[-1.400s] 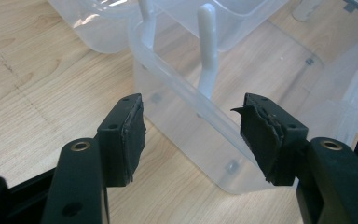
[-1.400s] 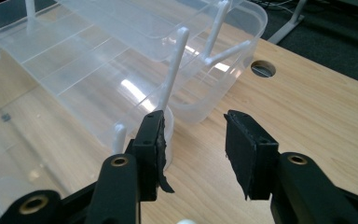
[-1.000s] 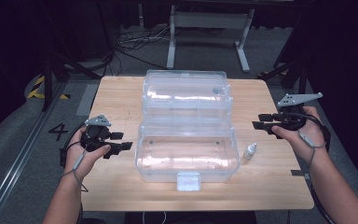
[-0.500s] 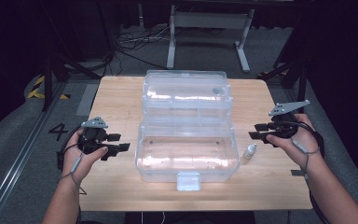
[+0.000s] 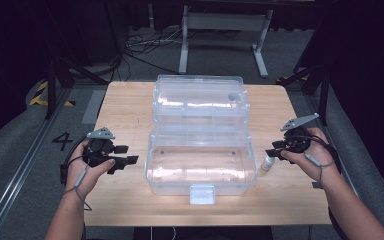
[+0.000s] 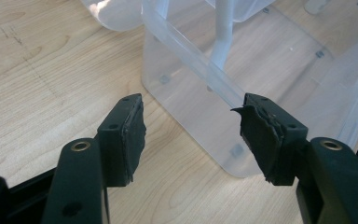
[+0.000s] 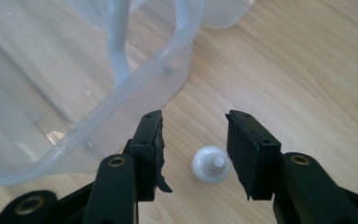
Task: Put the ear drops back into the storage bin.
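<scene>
A: Where is the small white bottle point(image 7: 210, 164)?

B: Upright on the tabletop point(image 5: 130, 110), between the spread right tongs point(image 7: 193, 140), touching neither pad, just right of the clear box point(image 5: 200, 167).

A: What changed?

B: The right tongs have sunk around it; a pinch looks next. The high view adds the left tongs point(image 5: 122, 160), spread, empty.

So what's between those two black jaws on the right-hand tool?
A small white bottle stands upright on the wooden table, seen from above in the right gripper view. The right gripper is open around it, pads not touching.
</scene>
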Available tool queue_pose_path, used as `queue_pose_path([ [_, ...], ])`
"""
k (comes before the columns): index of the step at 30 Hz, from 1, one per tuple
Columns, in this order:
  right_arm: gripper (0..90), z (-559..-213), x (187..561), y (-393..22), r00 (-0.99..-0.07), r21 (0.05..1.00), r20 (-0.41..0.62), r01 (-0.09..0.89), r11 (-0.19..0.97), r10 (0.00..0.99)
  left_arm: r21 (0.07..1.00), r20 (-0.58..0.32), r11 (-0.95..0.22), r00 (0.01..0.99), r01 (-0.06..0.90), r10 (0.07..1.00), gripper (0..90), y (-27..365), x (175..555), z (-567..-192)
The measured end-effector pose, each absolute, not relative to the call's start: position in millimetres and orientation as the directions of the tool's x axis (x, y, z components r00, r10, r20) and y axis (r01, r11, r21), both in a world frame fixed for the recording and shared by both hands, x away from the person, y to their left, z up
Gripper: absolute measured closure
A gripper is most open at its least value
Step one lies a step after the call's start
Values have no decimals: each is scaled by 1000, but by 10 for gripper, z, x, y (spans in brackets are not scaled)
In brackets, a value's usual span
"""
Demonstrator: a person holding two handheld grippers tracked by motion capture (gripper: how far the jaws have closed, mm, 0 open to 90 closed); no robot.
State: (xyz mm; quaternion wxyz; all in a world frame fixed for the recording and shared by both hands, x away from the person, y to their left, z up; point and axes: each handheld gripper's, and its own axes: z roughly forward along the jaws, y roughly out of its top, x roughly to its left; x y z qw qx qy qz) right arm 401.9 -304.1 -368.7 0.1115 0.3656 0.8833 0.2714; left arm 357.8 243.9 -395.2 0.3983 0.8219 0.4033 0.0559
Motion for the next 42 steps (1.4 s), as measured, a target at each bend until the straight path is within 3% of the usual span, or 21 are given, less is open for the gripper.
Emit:
queue_pose_path([
  [10, 569, -3847, 4133, -3084, -695, 480, 16, 636, 604, 719, 686, -234, -364, 664, 630, 710, 399, 2459, 3552, -3983],
  [28, 656, -4043, 4287, -3016, -721, 323, 14, 659, 680, 693, 680, -226, -342, 629, 648, 744, 388, 2604, 3423, -4024],
  [42, 716, -4058, 4318, -3025, -735, 297, -4, 647, 702, 678, 684, -236, -323, 617, 654, 750, 388, 2627, 3431, -4030],
])
